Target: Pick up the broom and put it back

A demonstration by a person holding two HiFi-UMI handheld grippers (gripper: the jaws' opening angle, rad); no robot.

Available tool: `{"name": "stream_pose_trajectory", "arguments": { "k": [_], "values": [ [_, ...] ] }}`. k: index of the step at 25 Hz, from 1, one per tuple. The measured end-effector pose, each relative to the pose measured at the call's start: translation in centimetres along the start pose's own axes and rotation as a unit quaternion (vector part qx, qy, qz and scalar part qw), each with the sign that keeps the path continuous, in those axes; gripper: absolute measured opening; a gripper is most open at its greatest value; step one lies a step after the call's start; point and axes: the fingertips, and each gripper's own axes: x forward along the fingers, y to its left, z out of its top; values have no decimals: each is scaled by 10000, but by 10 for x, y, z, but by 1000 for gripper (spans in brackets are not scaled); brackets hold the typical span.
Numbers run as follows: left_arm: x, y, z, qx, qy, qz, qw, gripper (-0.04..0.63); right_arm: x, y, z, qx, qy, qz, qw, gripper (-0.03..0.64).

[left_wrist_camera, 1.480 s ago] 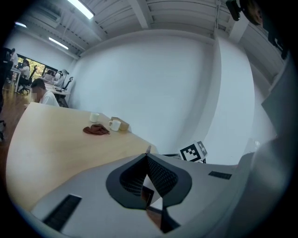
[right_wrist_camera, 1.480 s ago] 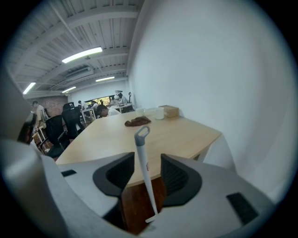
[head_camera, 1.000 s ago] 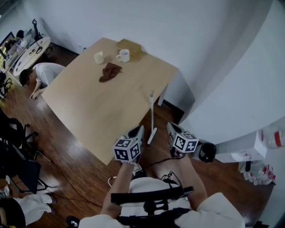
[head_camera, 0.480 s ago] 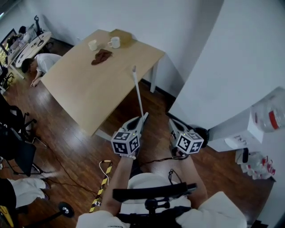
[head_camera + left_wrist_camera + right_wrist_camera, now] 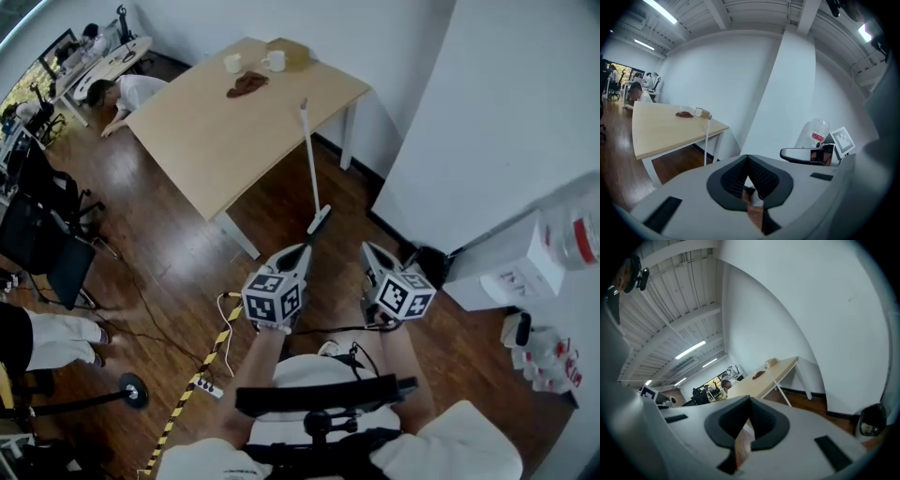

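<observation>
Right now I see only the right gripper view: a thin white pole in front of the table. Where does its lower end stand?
Observer: That pole is the broom. In the head view its brush end sits on the wood floor, just ahead of the left claw.
Operator: Is there something on the floor that I could step on?
Observer: Yes. A white power strip lies to the person's left, beside a yellow-black stripe.
</observation>
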Motion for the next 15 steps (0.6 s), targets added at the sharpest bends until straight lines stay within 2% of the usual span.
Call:
{"name": "stream_pose_trajectory", "arguments": {
  "k": [6,15],
  "values": [
    [-26,0,-3,95,44,-162,9998,-11,-17,28,-13,-183,-118,-214,9995,11],
    [-61,12,8,322,30,-666,9973,-11,-20,82,-29,-472,-353,-597,9965,11]
  ]
}}
